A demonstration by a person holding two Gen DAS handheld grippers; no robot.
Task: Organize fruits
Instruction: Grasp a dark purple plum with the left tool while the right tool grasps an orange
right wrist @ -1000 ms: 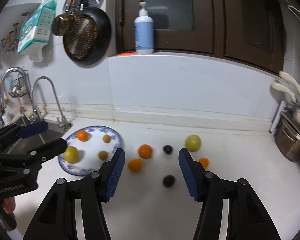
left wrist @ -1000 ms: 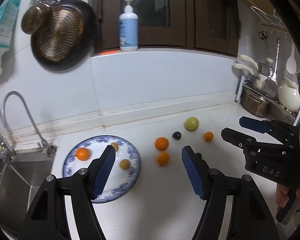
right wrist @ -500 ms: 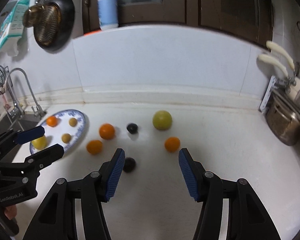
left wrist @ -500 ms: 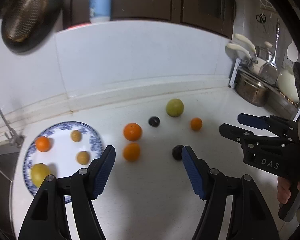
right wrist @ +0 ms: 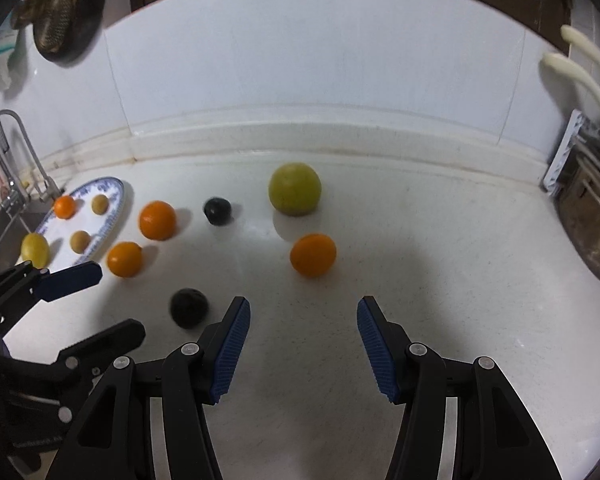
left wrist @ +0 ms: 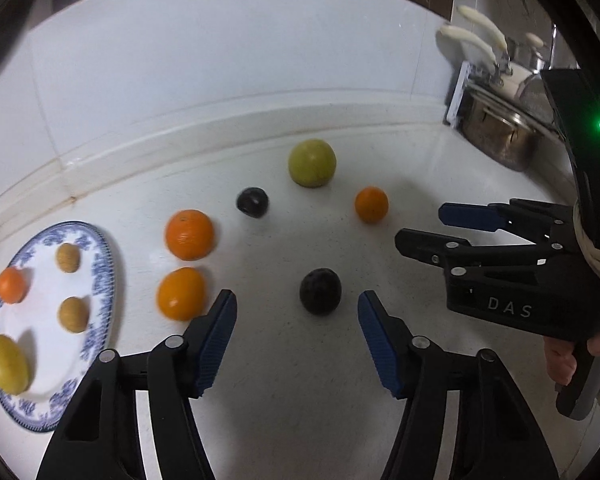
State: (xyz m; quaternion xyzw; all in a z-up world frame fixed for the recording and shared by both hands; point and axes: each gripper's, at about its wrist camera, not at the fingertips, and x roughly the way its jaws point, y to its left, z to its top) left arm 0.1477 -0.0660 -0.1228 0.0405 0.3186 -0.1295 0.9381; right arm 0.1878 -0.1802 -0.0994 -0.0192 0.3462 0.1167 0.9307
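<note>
Both spread grippers, left gripper (left wrist: pixel 293 312) and right gripper (right wrist: pixel 304 312), have neared 6 counter fruits; plate (left wrist: pixel 103 264) holds 4.

The left gripper (left wrist: pixel 295 320) and the right gripper (right wrist: pixel 304 330) both hover low with jaws spread wide, holding nothing.

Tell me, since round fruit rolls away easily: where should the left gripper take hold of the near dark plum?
Grip the near dark plum across its widest middle, coming in low from the front. It sits alone on the counter, already lined up between the open left gripper fingers.
</note>
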